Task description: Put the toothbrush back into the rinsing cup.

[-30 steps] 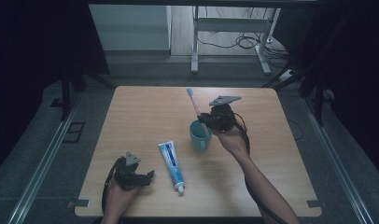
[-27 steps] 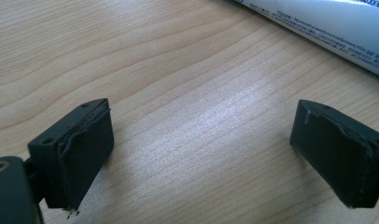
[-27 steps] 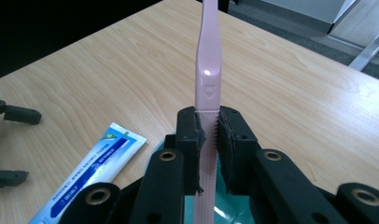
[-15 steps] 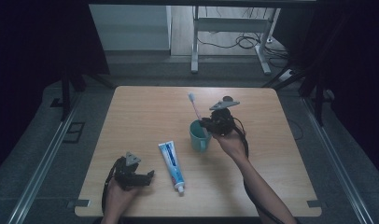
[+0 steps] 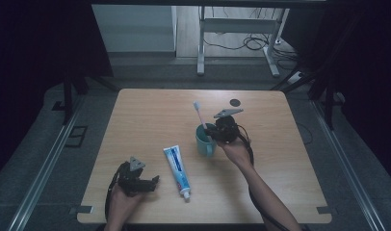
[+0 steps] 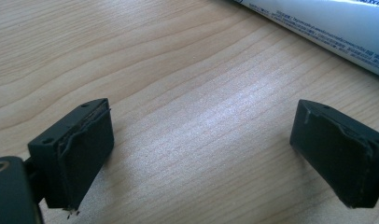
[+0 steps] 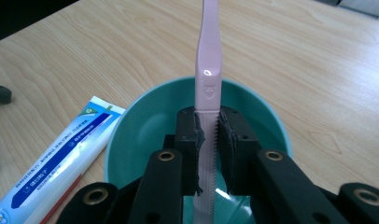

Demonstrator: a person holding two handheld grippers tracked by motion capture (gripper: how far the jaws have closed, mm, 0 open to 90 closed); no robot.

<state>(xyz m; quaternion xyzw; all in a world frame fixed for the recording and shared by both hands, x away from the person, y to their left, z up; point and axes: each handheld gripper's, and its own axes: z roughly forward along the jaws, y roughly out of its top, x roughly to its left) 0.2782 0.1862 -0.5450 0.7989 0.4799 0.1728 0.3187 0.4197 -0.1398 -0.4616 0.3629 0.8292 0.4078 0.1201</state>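
Right tongs [image 7: 207,140] clamp light, stiff pink plastic toothbrush [image 7: 209,74] at ribbed handle, over teal cup [image 7: 131,135]; left tongs [image 6: 201,149] wide open, empty

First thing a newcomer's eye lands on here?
Probably the pink toothbrush: the right gripper is shut on its handle and holds it upright over the teal cup near the table's middle. Next, the white-and-blue toothpaste tube lying flat on the wooden table, just left of the cup. The left gripper sits low at the near left edge, jaws wide open with nothing between them, the tube's side just beyond.
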